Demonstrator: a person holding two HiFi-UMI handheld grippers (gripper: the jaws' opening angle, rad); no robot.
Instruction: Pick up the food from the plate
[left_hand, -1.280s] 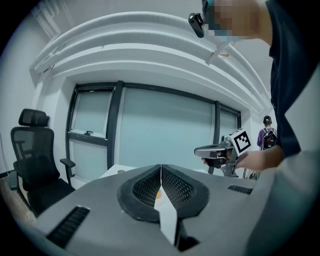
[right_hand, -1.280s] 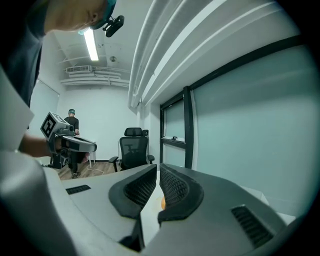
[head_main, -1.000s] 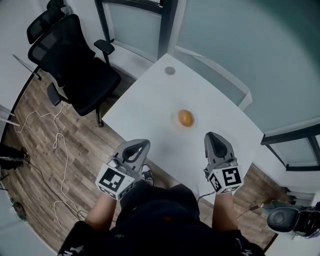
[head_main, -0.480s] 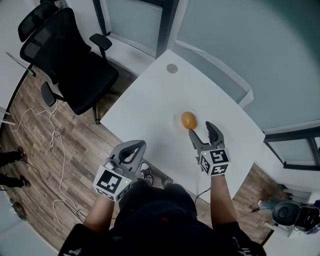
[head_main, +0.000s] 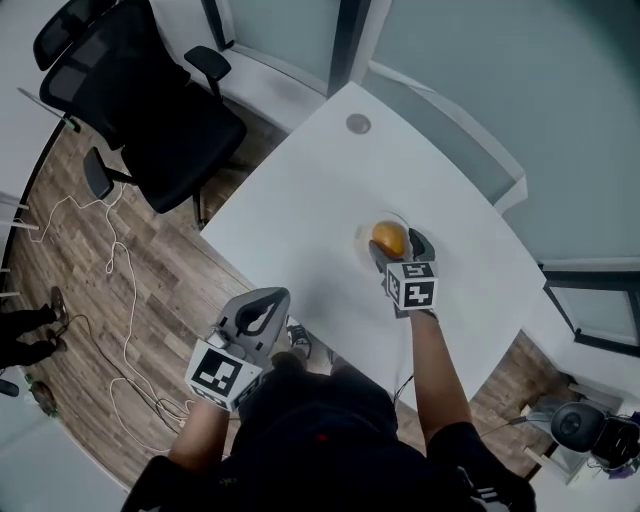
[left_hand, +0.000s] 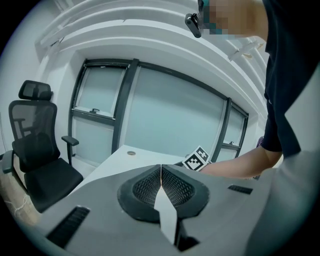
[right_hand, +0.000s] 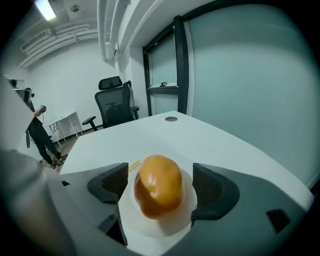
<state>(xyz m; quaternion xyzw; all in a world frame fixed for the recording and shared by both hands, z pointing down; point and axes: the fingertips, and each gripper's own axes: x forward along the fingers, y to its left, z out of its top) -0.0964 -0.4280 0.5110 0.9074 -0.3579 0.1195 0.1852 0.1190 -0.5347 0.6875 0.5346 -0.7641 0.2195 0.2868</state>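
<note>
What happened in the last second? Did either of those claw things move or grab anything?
The right gripper moved forward from near the person's body to the plate. Its jaws are opening and now stand either side of the orange food without touching it, so nothing is grabbed yet. The left gripper stayed shut near the body, and the food stayed on the plate.

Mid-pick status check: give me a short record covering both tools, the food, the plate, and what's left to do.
Right tool: jaws opening, one on each side of the food, pads not touching it
Left tool: jaws together, empty, held off the table
Food: rounded orange-brown piece, lying on the plate
Plate: small, white, on the white table
Remaining: probably close on the food and lift; not yet gripped
</note>
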